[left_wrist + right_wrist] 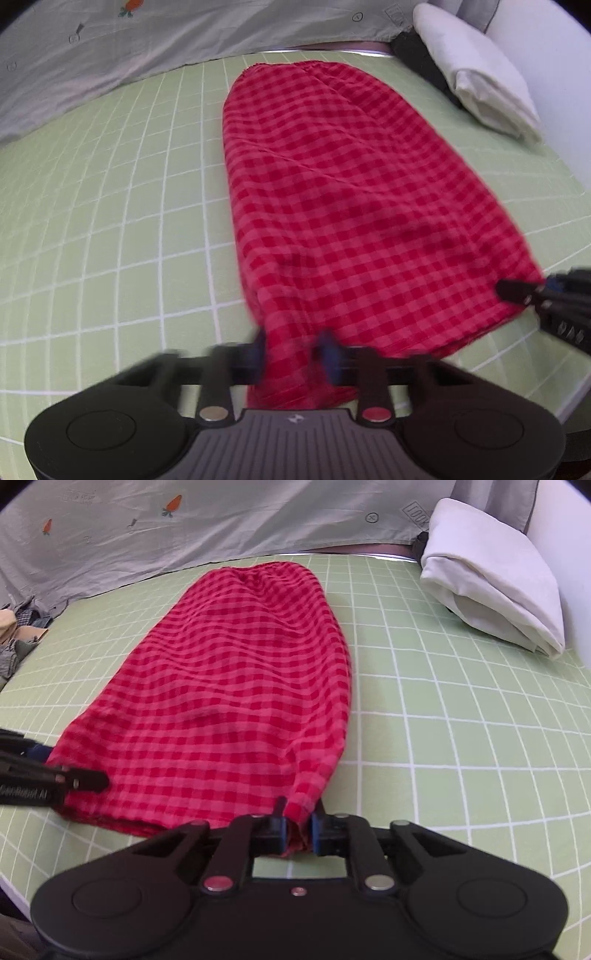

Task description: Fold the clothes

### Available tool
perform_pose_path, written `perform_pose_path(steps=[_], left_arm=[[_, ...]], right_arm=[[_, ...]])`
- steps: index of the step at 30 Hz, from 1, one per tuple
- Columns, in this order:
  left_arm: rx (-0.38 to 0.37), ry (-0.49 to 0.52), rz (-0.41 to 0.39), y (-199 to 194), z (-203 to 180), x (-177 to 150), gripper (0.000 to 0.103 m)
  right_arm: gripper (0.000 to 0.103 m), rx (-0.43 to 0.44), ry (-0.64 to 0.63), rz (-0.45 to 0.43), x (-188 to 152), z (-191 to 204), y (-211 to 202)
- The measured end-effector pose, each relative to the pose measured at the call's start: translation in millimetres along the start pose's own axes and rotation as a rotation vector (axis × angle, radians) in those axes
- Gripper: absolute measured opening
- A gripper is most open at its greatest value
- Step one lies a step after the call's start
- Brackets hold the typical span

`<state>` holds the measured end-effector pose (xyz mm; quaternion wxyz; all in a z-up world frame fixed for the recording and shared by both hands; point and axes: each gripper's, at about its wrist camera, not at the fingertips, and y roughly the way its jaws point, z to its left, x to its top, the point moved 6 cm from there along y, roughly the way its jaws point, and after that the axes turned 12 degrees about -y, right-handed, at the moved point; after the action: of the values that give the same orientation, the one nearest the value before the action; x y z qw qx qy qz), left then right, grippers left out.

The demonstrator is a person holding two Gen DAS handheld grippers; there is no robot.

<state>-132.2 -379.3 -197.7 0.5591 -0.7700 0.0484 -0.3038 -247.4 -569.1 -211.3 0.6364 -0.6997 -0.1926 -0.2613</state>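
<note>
A red checked garment [351, 192] lies lengthwise on the green grid mat [110, 221], its gathered waistband at the far end. My left gripper [293, 354] is shut on its near left corner, the cloth bunched between the blue pads. My right gripper [297, 830] is shut on the near right corner of the garment [229, 701]. Each gripper shows in the other view: the right one [535, 291] at the cloth's right edge, the left one [74, 779] at its left edge. The near hem is lifted slightly off the mat [461, 720].
A folded white cloth [480, 70] [495, 576] lies at the mat's far right corner. A grey sheet with carrot prints [147, 44] [184, 524] hangs behind the table. Crumpled clothes [14, 635] sit off the far left edge.
</note>
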Motion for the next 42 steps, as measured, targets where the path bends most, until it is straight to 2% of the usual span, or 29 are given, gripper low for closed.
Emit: perform_pose_path(steps=[2,5,9,11,14,18,22,24,25,26,27,28,30,32,36,39,42], left_arm=[[-0.047,-0.049,0.040,-4.5,5.2,-1.0,0.006],[-0.107,-0.063,0.057,-34.7,11.3,-4.9,0.005],[-0.212,-0.096,-0.005,-89.1,21.8,6.9,0.005],[-0.248,-0.157,-0.010,-93.7,29.2,18.5,0.005],[-0.287,-0.290,-0.007,-82.3,37.6,36.4,0.005],[-0.297,-0.332,-0.077,-84.3,32.4,71.6,0.005],[-0.326,-0.360,-0.156,-80.4,29.6,129.1,0.005],[-0.320,-0.391,-0.223,-76.5,28.2,166.2,0.010],[-0.314,-0.425,-0.264,-74.2,30.2,184.2,0.025],[-0.307,-0.458,-0.305,-72.0,32.2,202.1,0.055],[-0.293,-0.483,-0.339,-69.3,34.8,217.3,0.072],[-0.266,-0.492,-0.363,-65.7,38.2,228.1,0.089],[-0.230,-0.489,-0.379,-55.7,43.6,240.1,0.090],[-0.203,-0.484,-0.325,-34.7,48.2,236.5,0.091],[-0.125,-0.421,-0.172,15.3,47.4,209.3,0.091],[-0.107,-0.340,-0.090,42.5,34.6,188.0,0.091],[-0.117,-0.282,-0.038,60.4,21.6,174.4,0.091]], right_arm=[[0.010,0.011,-0.005,0.008,-3.3,3.5,-5.9],[0.009,0.045,0.010,0.001,-7.8,6.0,-29.7],[0.009,0.128,0.092,-0.089,-6.4,2.6,-85.9],[0.009,0.151,0.108,-0.126,-2.0,-2.6,-101.5],[0.009,0.156,0.128,-0.109,4.3,-9.7,-87.6],[0.009,0.140,0.114,-0.154,40.4,-19.3,-77.3],[0.009,0.137,0.160,-0.228,95.3,-48.0,-61.8],[0.012,0.142,0.232,-0.286,129.2,-70.2,-47.9],[0.015,0.136,0.269,-0.320,144.8,-82.0,-41.2],[0.033,0.111,0.306,-0.352,157.6,-93.5,-34.9],[0.059,0.077,0.343,-0.379,171.2,-104.6,-28.3],[0.069,0.038,0.362,-0.388,182.3,-113.5,-21.0],[0.069,-0.042,0.342,-0.354,195.4,-122.7,-5.0],[0.072,-0.083,0.289,-0.304,196.8,-122.8,10.7],[0.074,-0.045,0.245,-0.149,175.0,-110.5,56.4],[0.075,-0.019,0.211,-0.054,157.8,-94.2,85.7],[0.077,0.003,0.182,-0.001,149.5,-79.7,105.1]])
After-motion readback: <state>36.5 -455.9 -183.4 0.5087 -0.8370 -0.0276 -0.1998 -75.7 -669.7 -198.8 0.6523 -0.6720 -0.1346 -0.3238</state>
